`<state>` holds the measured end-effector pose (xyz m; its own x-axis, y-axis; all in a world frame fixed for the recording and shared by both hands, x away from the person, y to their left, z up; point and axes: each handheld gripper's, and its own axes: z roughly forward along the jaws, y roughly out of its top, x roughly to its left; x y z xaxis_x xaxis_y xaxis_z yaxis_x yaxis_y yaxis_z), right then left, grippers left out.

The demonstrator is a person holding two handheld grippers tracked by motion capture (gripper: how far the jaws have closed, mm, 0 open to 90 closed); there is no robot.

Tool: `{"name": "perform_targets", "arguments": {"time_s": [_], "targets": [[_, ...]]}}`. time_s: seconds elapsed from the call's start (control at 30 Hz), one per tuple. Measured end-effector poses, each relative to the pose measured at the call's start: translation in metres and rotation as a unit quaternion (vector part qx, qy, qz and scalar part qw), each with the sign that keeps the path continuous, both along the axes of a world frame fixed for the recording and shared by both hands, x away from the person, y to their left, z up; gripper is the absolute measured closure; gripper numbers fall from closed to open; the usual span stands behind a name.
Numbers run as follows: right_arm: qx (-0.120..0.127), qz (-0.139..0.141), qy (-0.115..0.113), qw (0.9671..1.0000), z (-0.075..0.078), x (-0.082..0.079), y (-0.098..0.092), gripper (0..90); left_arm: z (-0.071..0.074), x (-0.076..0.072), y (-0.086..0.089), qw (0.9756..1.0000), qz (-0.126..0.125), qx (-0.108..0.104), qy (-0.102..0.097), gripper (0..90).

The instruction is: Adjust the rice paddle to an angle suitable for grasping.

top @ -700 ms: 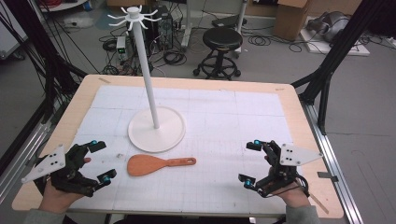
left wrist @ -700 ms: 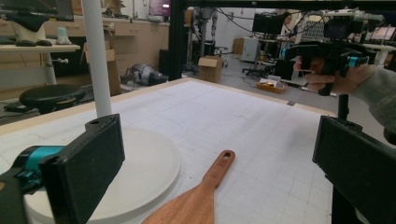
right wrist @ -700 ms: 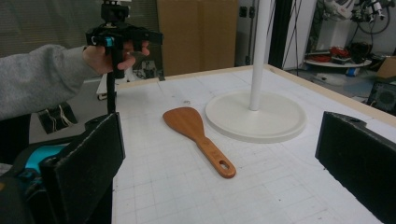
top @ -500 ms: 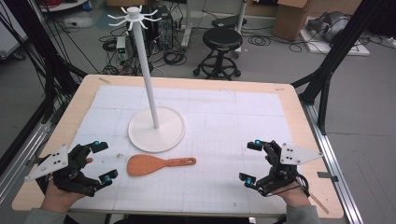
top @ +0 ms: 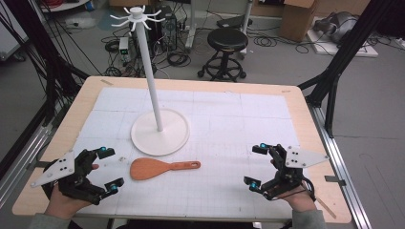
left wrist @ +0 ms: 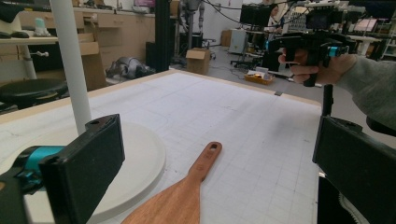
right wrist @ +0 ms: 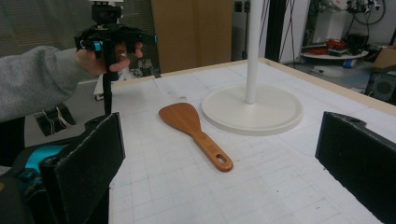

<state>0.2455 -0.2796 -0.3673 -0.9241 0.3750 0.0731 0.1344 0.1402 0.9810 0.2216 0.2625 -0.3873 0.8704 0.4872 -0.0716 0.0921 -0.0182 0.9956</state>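
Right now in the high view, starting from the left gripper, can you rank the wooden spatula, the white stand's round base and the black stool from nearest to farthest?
From the left gripper, jaws open and empty:
1. Wooden spatula, lying just to its right on the table mat.
2. Round base of the white stand, behind the spatula, toward the table's middle.
3. Black stool, on the floor beyond the table's far edge.

Wooden spatula (top: 162, 168) flat beside stand base (top: 160, 132)

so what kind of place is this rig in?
Likely a robotics lab or workshop: cables lie across the floor behind the table, black frame struts flank it, and cardboard boxes and a stool stand beyond.
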Motion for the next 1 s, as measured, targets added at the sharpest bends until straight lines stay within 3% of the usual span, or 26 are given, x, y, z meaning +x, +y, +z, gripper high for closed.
{"name": "perform_targets", "arguments": {"time_s": [0.4, 0.53, 0.57, 0.6, 0.77, 1.0], "targets": [[0.016, 0.002, 0.005, 0.9999, -0.001, 0.003, -0.001, 0.0, 0.004, 0.010, -0.006, 0.9998, -0.005, 0.010, 0.014, 2.6], [0.019, -0.001, 0.007, 0.9998, -0.002, 0.004, -0.003, 0.0, 0.004, 0.015, -0.012, 0.9993, -0.016, 0.027, 0.023, 2.7], [0.020, -0.001, 0.008, 0.9998, -0.002, 0.005, -0.003, 0.0, 0.003, 0.017, -0.012, 0.9989, -0.020, 0.031, 0.029, 2.7], [0.020, -0.002, 0.012, 0.9997, -0.003, 0.005, -0.004, 0.0, 0.003, 0.022, -0.014, 0.9971, -0.030, 0.041, 0.056, 2.7], [0.027, -0.009, 0.013, 0.9995, -0.005, 0.004, -0.008, 0.0, 0.001, 0.029, -0.021, 0.9944, -0.036, 0.070, 0.071, 2.7], [0.026, -0.009, 0.019, 0.9994, -0.006, 0.004, -0.009, 0.0, 0.003, 0.037, -0.026, 0.9931, -0.039, 0.084, 0.072, 2.7]]}}
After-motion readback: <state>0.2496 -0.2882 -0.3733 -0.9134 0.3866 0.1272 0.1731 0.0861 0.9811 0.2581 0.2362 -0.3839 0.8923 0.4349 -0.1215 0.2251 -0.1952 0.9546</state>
